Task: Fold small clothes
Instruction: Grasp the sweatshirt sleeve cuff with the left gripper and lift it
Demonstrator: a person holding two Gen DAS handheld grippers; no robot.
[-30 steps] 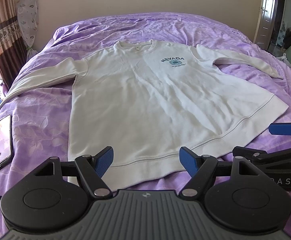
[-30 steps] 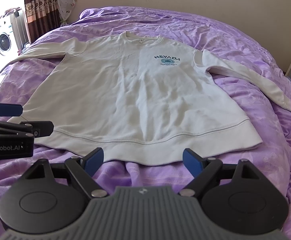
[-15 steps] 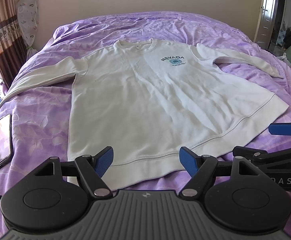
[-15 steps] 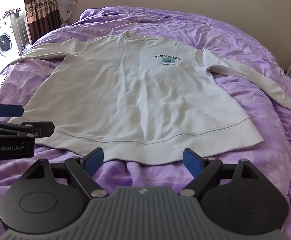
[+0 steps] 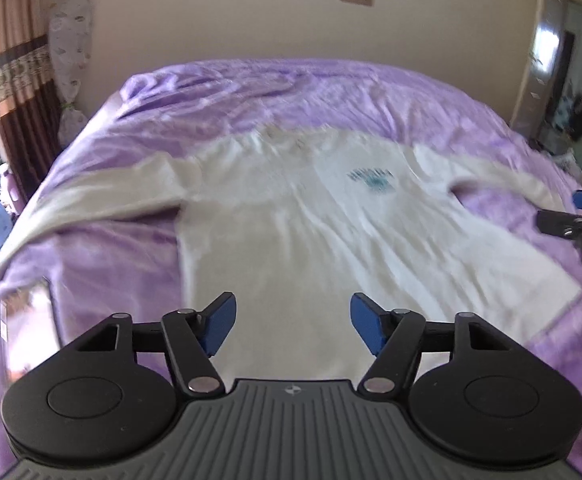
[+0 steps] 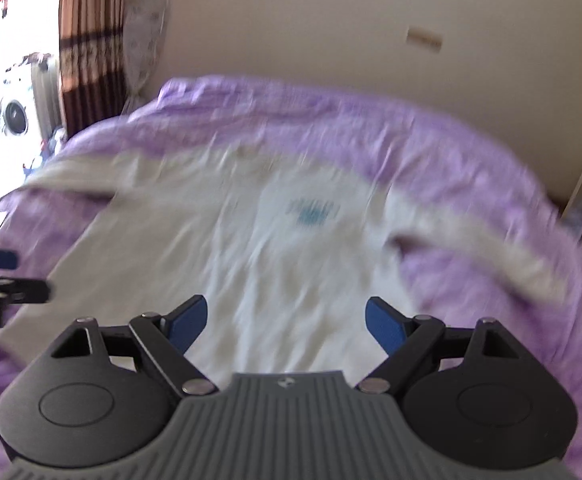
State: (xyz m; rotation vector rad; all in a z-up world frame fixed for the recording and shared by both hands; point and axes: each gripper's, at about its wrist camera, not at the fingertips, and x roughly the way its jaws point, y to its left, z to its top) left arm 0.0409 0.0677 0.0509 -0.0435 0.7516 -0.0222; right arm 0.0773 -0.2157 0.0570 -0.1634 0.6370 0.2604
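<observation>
A white long-sleeved sweatshirt (image 5: pixel 291 232) (image 6: pixel 259 240) with a blue chest print lies flat, front up, on the purple bedspread (image 5: pixel 103 256), sleeves spread to both sides. My left gripper (image 5: pixel 292 326) hovers over its lower middle. Its jaws are closing, with nothing between the blue pads, which touch no cloth. My right gripper (image 6: pixel 286 324) stands open above the lower body of the sweatshirt, also holding nothing. Each gripper shows at the edge of the other's view. Both views are blurred by motion.
A phone (image 5: pixel 31 328) lies on the bedspread at the left. Curtains (image 5: pixel 15 92) and a wrapped fan stand at the far left, a doorway (image 5: pixel 571 80) at the right, a plain wall behind the bed.
Both grippers have risen and moved forward over the sweatshirt, so its hem has dropped under the grippers. The left jaws stand a little narrower than before.
</observation>
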